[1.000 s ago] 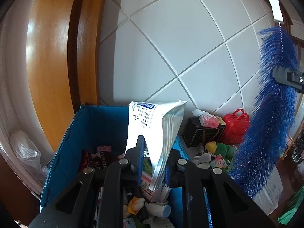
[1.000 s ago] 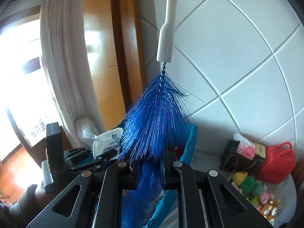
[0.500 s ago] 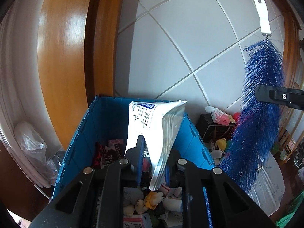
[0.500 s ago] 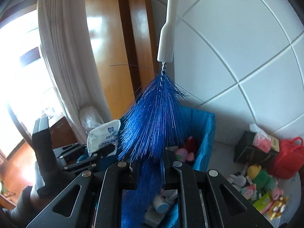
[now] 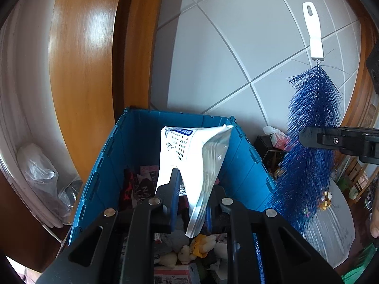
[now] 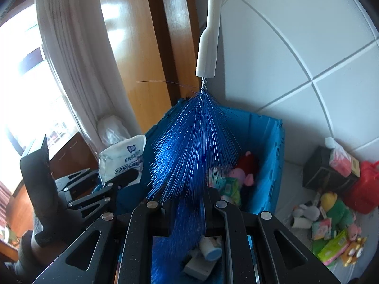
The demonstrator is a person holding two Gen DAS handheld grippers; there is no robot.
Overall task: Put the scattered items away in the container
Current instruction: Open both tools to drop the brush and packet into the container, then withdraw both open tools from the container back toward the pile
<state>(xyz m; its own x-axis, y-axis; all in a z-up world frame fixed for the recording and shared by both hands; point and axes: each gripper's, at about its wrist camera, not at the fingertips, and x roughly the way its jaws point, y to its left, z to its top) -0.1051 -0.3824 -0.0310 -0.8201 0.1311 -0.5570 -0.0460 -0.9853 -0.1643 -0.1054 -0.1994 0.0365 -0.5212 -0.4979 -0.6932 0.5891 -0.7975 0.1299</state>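
White tiled wall (image 5: 236, 47) | blue crate (image 5: 132, 146) part filled | left gripper (image 5: 191, 189) clamps packet (image 5: 189, 156), right gripper (image 6: 187, 203) clamps brush (image 6: 189, 146) | toys (image 6: 331, 215) seemingly remain outside

Quick headcount: one blue crate (image 5: 132, 146), far side against the tiled wall; one white wipes pouch (image 5: 189, 156) over it; one blue bottle brush (image 5: 312, 127) with a single white handle, off to the right; two grippers, left gripper (image 5: 191, 196) and right gripper (image 6: 187, 203), each with two jaws; on the floor right of the crate, one black tissue box (image 6: 329, 172), one red bag (image 6: 364, 189), and one green-and-yellow plush (image 6: 336, 208) in a pile of small toys too jumbled to count; inside the crate, one pink plush (image 6: 241, 175) that I can make out; one clear plastic bag (image 5: 38, 175) far left by the curtain.
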